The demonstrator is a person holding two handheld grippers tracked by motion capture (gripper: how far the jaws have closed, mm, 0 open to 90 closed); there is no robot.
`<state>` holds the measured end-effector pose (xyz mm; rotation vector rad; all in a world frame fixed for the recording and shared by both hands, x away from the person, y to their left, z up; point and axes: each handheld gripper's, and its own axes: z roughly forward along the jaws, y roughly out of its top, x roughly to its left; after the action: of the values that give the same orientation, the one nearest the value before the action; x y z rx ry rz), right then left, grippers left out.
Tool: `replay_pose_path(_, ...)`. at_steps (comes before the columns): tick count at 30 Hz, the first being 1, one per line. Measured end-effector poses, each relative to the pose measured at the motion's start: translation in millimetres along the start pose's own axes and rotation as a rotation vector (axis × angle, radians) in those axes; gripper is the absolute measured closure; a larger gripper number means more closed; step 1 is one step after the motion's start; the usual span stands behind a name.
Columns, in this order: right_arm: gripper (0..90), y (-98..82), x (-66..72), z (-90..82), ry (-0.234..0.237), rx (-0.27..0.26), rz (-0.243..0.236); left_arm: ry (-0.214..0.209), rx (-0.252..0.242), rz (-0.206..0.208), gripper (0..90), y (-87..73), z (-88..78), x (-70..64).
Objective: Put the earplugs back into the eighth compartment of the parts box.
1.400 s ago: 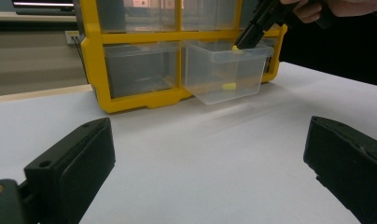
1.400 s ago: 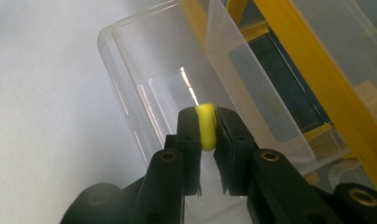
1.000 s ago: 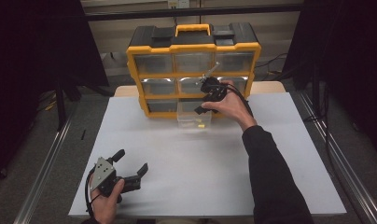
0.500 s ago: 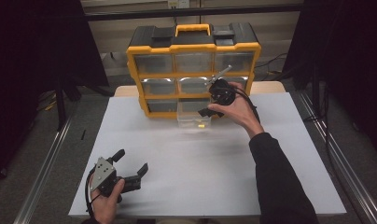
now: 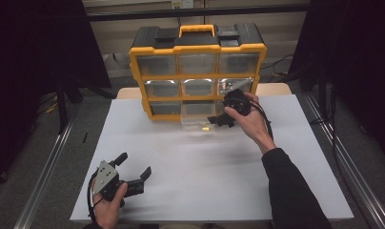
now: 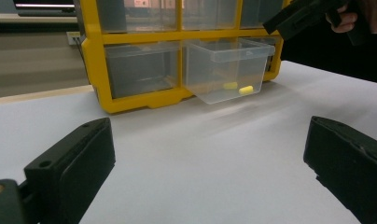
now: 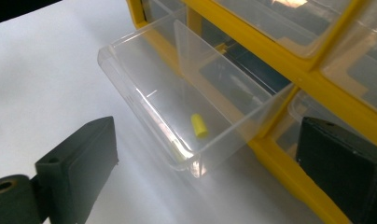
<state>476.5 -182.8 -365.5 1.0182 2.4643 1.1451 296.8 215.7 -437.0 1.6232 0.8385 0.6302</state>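
Looking across the white worktop point(image 5: 209, 176), I see the yellow organizer point(image 5: 197, 71) standing at the top centre of the high view, its bottom-middle clear drawer point(image 5: 198, 119) pulled out toward me. My right gripper point(image 5: 225, 116) hovers just right of that drawer, right of centre in the frame; its fingers have just been opening and now stand spread wide, with nothing between them. My left gripper point(image 5: 133, 169) rests at the lower left, fingers likewise spread and empty.

Small yellow pieces point(image 7: 199, 125) lie on the drawer floor near its front wall, about mid-frame in the right gripper view; the left gripper view shows two of them point(image 6: 245, 89).

My guess is the drawer gets pushed shut next. To do that well I would set one finger flat against the middle of the front wall and press straight along the slot, so it does not skew or jam.

What the pieces are is too small to tell, and the other drawers' contents are lost in glare.
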Motion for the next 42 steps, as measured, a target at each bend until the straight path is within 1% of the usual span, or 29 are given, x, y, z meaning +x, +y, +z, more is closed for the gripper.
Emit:
replay_pose_path(3, 5.3, -6.1, 2.3, -3.3, -0.035, -0.028, 0.005, -0.001, -0.001, -0.001, 2.0, -0.1, 0.2, -0.2)
replay_pose_path(5, 5.3, -9.7, 3.2, -5.8, -0.039, -0.057, 0.021, -0.002, 0.001, -0.010, 2.0, -0.3, 0.3, -1.3)
replay_pose_path(6, 5.3, -11.7, 3.8, -7.1, -0.044, -0.073, 0.028, -0.003, 0.001, -0.008, 2.0, -0.2, 0.4, -1.3)
replay_pose_path(7, 5.3, -14.4, 5.0, -8.1, -0.053, -0.094, 0.029, -0.003, 0.001, -0.005, 2.0, -0.1, 0.4, -1.0)
replay_pose_path(8, 5.3, -16.0, 5.8, -8.7, -0.058, -0.104, 0.030, -0.007, 0.003, -0.002, 2.0, -0.1, 0.5, -0.6)
replay_pose_path(9, 5.3, -18.2, 6.8, -9.3, -0.065, -0.115, 0.029, 0.003, 0.005, 0.005, 2.0, 0.0, -0.1, -0.2)
replay_pose_path(10, 5.3, -20.2, 7.9, -9.8, -0.074, -0.126, 0.031, -0.001, 0.003, -0.006, 2.0, -0.3, 0.2, -0.7)
replay_pose_path(11, 5.3, -22.2, 8.9, -10.5, -0.084, -0.140, 0.035, 0.001, 0.002, 0.001, 2.0, -0.2, 0.2, -0.1)
replay_pose_path(13, 5.3, -25.5, 10.2, -12.1, -0.098, -0.166, 0.041, 0.001, 0.004, 0.000, 2.0, -0.2, 0.1, -0.4)
replay_pose_path(16, 5.3, -30.4, 12.3, -13.8, -0.101, -0.204, 0.048, 0.000, 0.003, 0.001, 2.0, -0.1, 0.1, -0.1)
replay_pose_path(17, 5.3, -32.0, 13.2, -14.2, -0.103, -0.212, 0.050, 0.001, -0.002, -0.006, 2.1, -0.2, 0.3, -0.5)
replay_pose_path(20, 4.8, -38.0, 17.1, -14.5, -0.100, -0.219, 0.038, -0.001, 0.003, 0.000, 2.0, 0.0, -0.3, -0.3)
replay_pose_path(22, 4.7, -43.4, 20.2, -14.9, -0.103, -0.227, 0.042, 0.003, 0.000, -0.005, 2.1, -0.1, 0.4, -0.1)
replay_pose_path(24, 4.7, -49.2, 23.0, -15.4, -0.110, -0.243, 0.044, 0.001, -0.001, -0.007, 2.1, -0.3, 0.6, -0.3)
replay_pose_path(27, 4.7, -58.1, 27.1, -16.2, -0.132, -0.248, 0.036, 0.002, -0.004, -0.009, 2.1, -0.3, 0.7, -0.3)
replay_pose_path(30, 4.6, -67.4, 30.7, -18.1, -0.147, -0.269, 0.036, 0.010, 0.000, -0.013, 2.1, -0.5, 0.9, -0.3)
replay_pose_path(32, 4.6, -72.8, 32.3, -20.3, -0.155, -0.300, 0.049, 0.012, 0.005, -0.011, 2.3, -0.5, 1.1, -0.2)
replay_pose_path(36, 4.7, -84.5, 32.3, -22.8, -0.151, -0.358, 0.109, 0.010, 0.002, -0.012, 2.3, -0.3, 1.0, -0.7)
replay_pose_path(37, 4.7, -87.7, 32.1, -23.0, -0.160, -0.365, 0.115, 0.011, 0.001, -0.016, 2.3, -0.4, 1.0, -0.8)
replay_pose_path(39, 4.6, -92.8, 31.2, -24.3, -0.173, -0.372, 0.137, 0.014, 0.004, -0.011, 2.3, -0.4, 0.9, 0.1)
replay_pose_path(41, 4.6, -96.5, 31.1, -27.2, -0.204, -0.390, 0.152, 0.016, 0.000, -0.013, 2.3, -0.2, 0.7, 0.2)
replay_pose_path(42, 4.6, -97.9, 31.4, -29.2, -0.217, -0.395, 0.146, 0.017, 0.000, -0.014, 2.3, -0.2, 0.7, 0.3)
